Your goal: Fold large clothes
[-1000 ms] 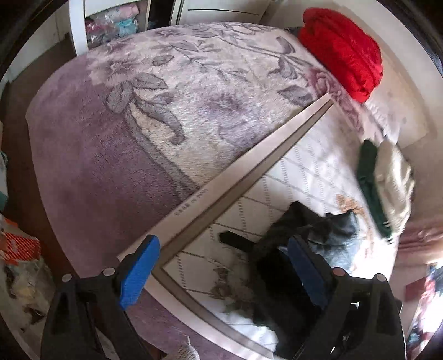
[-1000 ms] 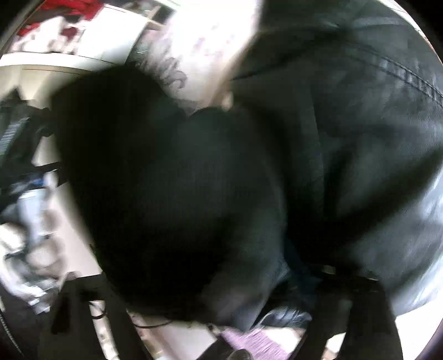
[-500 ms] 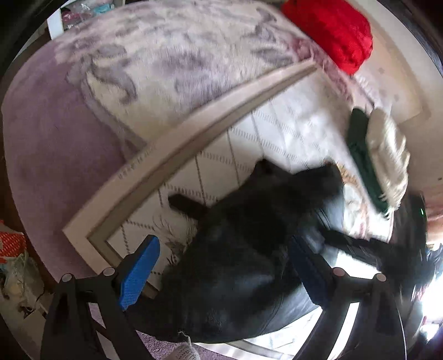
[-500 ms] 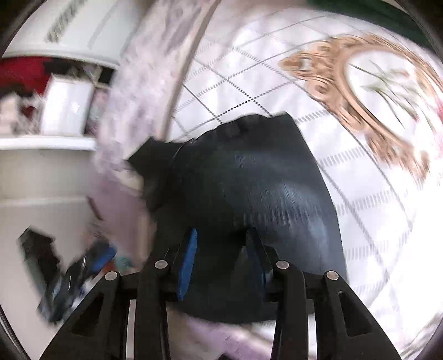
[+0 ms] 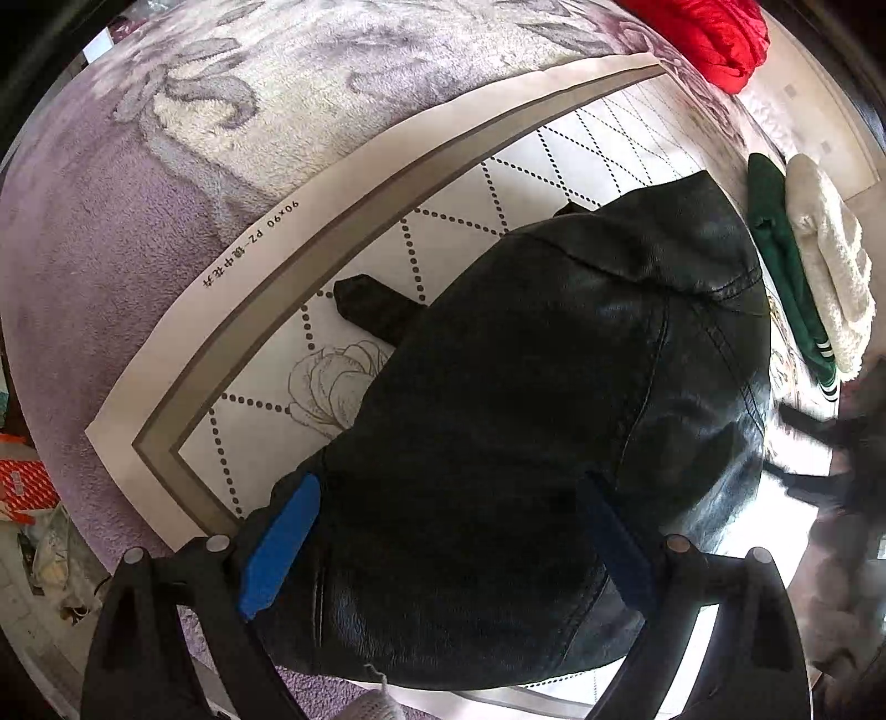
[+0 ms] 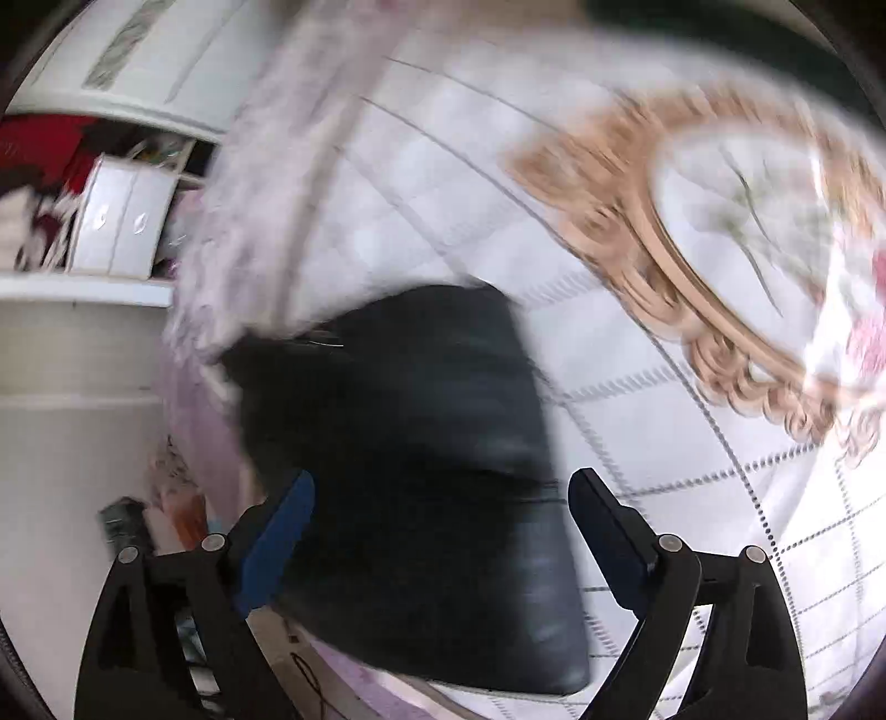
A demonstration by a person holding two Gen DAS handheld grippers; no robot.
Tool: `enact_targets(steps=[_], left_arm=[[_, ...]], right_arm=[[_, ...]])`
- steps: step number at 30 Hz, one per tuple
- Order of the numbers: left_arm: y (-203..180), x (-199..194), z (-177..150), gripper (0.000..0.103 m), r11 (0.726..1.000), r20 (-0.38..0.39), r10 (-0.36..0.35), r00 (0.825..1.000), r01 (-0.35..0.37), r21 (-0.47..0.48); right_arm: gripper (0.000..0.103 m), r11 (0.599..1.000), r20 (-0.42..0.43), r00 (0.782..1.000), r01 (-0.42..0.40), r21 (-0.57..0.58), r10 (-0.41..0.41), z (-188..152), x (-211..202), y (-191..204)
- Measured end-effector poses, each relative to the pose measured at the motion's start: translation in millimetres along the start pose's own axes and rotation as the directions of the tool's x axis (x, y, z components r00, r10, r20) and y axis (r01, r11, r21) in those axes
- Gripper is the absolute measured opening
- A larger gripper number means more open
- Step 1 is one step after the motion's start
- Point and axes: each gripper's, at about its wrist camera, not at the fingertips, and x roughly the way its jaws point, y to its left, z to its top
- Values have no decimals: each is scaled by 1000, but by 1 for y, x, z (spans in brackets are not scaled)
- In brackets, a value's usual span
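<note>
A black leather jacket (image 5: 554,399) lies bunched on the white patterned mat (image 5: 443,199) on the bed. My left gripper (image 5: 448,543) is open, its blue pads straddling the jacket's near part just above it. In the blurred right wrist view the same jacket (image 6: 432,454) lies at the mat's corner. My right gripper (image 6: 443,531) is open and empty above it.
A purple floral blanket (image 5: 166,183) covers the bed around the mat. A red garment (image 5: 714,33) lies at the far edge. A green garment (image 5: 786,260) and a white fluffy one (image 5: 830,260) lie folded at the right. A white cabinet (image 6: 122,221) stands beside the bed.
The jacket has been dropped onto the mat. My right gripper has opened and let it go. My left gripper has moved down close over the jacket.
</note>
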Motion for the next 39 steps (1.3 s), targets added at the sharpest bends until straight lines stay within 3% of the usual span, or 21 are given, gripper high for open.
enact_targets(steps=[2, 3, 4, 5, 7, 10, 11, 13, 15, 18, 20, 22, 24, 25, 27, 29, 30, 32, 35, 38, 39], left_arm=[[-3, -9, 1, 94, 1000, 12, -7, 1000, 7, 7], [-4, -12, 2, 94, 1000, 17, -5, 1000, 4, 12], [-7, -20, 3, 94, 1000, 27, 0, 1000, -1, 20], [-8, -24, 3, 94, 1000, 32, 2, 999, -2, 23], [-15, -37, 2, 94, 999, 49, -4, 999, 3, 38], [-26, -44, -3, 94, 997, 57, 0, 998, -5, 77], [-29, -42, -5, 94, 996, 55, 6, 998, -11, 85], [-39, -30, -10, 94, 995, 32, -2, 999, -1, 97], [-49, -20, -14, 94, 996, 21, -7, 1000, 5, 94], [-53, -8, -17, 94, 997, 29, 9, 1000, -11, 83], [-53, -1, -20, 94, 998, 24, 16, 1000, -17, 66], [-47, 7, -22, 94, 999, 17, 16, 1000, -17, 48], [-44, 10, -23, 94, 999, 16, 19, 1000, -19, 42], [-42, 13, -23, 94, 999, 17, 18, 1000, -19, 49], [-41, 19, -26, 94, 996, 16, 38, 999, -39, 76], [-40, 28, -28, 95, 992, 11, 72, 997, -72, 106], [-35, 31, -29, 95, 994, 10, 54, 998, -55, 94], [-23, 34, -27, 97, 999, -14, 0, 1000, 0, 38], [-11, 27, -30, 96, 1000, -31, -22, 999, 22, -9], [-9, 7, -35, 96, 998, -16, -55, 998, 54, -31], [-6, -1, -38, 96, 997, -10, -70, 997, 70, -43]], right_arm=[[95, 992, -112, 988, -99, 73, 107, -4, 39, -43], [93, 977, -147, 968, -193, 88, 204, -8, 57, -55], [90, 971, -130, 963, -228, 78, 237, -18, 68, -58], [86, 973, -83, 971, -219, 67, 224, -22, 63, -61], [65, 964, 1, 975, -220, 151, 222, -35, 45, -74], [64, 903, 147, 971, -232, 362, 190, -89, 10, -109], [66, 888, 149, 972, -226, 401, 181, -101, 8, -117], [77, 860, 71, 985, -171, 480, 156, -135, -1, -140], [77, 855, 7, 990, -127, 503, 143, -153, -11, -152], [77, 887, 62, 998, -34, 460, 6, -156, -67, -154], [73, 932, 135, 990, -4, 364, -48, -137, -96, -125], [62, 980, 148, 988, -62, 191, 33, -114, -117, -95], [47, 986, 105, 987, -131, 102, 120, -100, -116, -60], [47, 987, 72, 988, -141, 74, 136, -87, -106, -48], [44, 999, 80, 996, -38, 30, 35, -71, -86, -31], [35, 989, 89, 985, 148, -3, -147, -51, -55, -36], [30, 984, 66, 981, 180, 2, -180, -48, -35, -48], [30, 981, 53, 980, 190, 49, -192, -39, -21, -63], [32, 982, 22, 984, 177, 72, -179, -35, -25, -57], [36, 992, 34, 997, 69, 104, -73, -54, -78, -38], [46, 993, 60, 997, 41, 109, -48, -62, -90, -34]])
